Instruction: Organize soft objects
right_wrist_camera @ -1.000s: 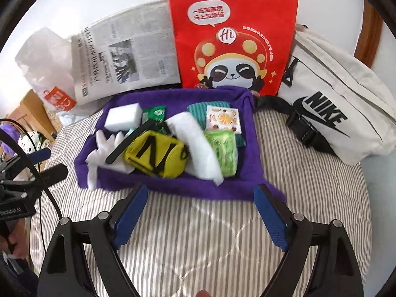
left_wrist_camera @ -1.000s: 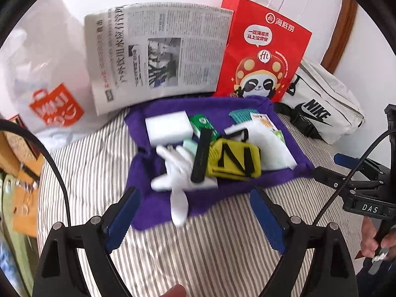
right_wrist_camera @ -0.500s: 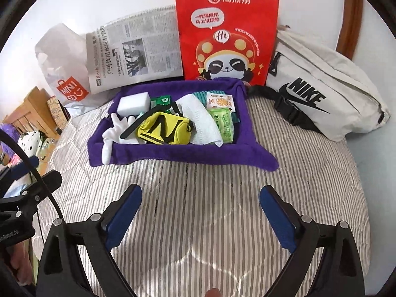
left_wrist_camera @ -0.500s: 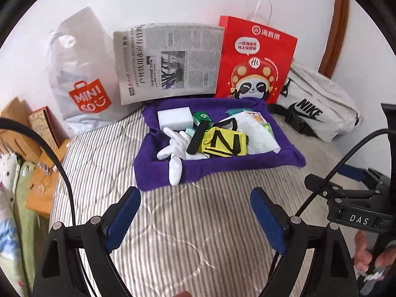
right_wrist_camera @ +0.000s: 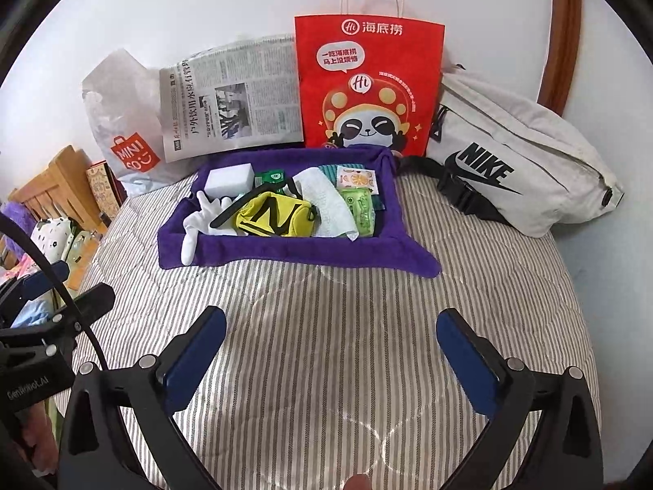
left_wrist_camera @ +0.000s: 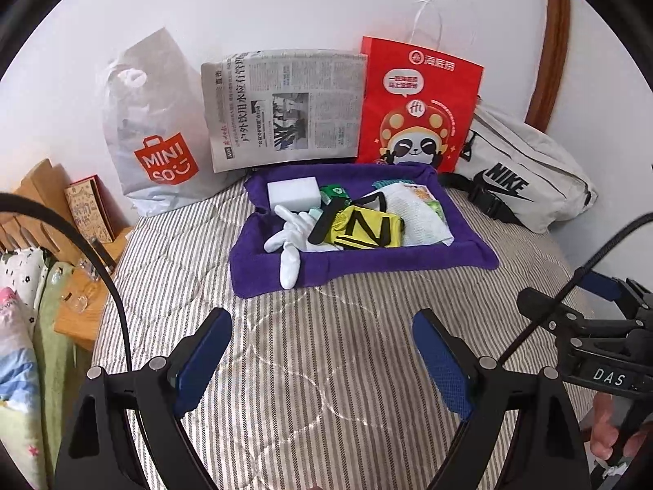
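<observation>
Striped bed (left_wrist_camera: 310, 367) with one purple tray (left_wrist_camera: 367, 261), one yellow pouch (left_wrist_camera: 369, 230), left gripper (left_wrist_camera: 322, 351) released, right gripper (right_wrist_camera: 332, 351) fingers opening, empty.

The towel (right_wrist_camera: 285, 251) hides under its load; the green pack (left_wrist_camera: 335, 194) shows only a corner behind the sponge (left_wrist_camera: 293, 190). The pouch (right_wrist_camera: 274, 214) covers part of the glove (right_wrist_camera: 200, 214) and cloth (right_wrist_camera: 326, 204). The newspaper (left_wrist_camera: 285, 106) print is too small to read. The person's hand (left_wrist_camera: 608, 428) is cut off at the left view's edge.
</observation>
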A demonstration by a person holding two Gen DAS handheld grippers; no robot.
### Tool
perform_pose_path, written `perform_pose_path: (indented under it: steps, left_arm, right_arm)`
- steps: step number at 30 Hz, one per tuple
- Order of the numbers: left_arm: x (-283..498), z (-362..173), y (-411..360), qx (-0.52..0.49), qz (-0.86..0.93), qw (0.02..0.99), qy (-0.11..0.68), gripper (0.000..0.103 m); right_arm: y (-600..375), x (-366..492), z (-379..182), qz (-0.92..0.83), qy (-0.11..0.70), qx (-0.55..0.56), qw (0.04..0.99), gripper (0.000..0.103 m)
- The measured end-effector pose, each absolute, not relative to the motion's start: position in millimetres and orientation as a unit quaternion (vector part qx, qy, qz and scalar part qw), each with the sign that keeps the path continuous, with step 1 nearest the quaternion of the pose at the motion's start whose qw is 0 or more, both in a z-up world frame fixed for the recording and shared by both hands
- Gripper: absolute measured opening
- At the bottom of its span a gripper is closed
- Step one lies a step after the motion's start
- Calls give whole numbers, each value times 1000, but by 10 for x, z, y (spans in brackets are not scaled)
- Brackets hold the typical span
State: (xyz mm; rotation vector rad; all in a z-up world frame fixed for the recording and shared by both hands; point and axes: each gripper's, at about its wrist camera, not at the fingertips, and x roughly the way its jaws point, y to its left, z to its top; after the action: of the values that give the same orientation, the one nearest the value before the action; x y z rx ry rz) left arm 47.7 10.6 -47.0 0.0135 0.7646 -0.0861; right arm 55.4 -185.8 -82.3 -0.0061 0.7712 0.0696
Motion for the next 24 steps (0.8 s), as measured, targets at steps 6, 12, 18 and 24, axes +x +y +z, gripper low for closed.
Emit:
perform_pose_path:
  steps: [6,12,18,24]
  left_arm:
    - [405,-461,38,12,-45,926,374,90]
    - [376,-457,52,8,-40,926,374,90]
    - [357,-460,89,8,-36,927,374,90]
    - [347,-459,118,7,-31,927,374,90]
  right_arm:
    - [-1876,476,-797,32,370,0,928,102]
    - [-1900,416,-779,31,367,1,930,102]
    - [-1898,402,-783,27,367,-6,930,102]
    - [-1889,389,-776,22,367,-7,930,102]
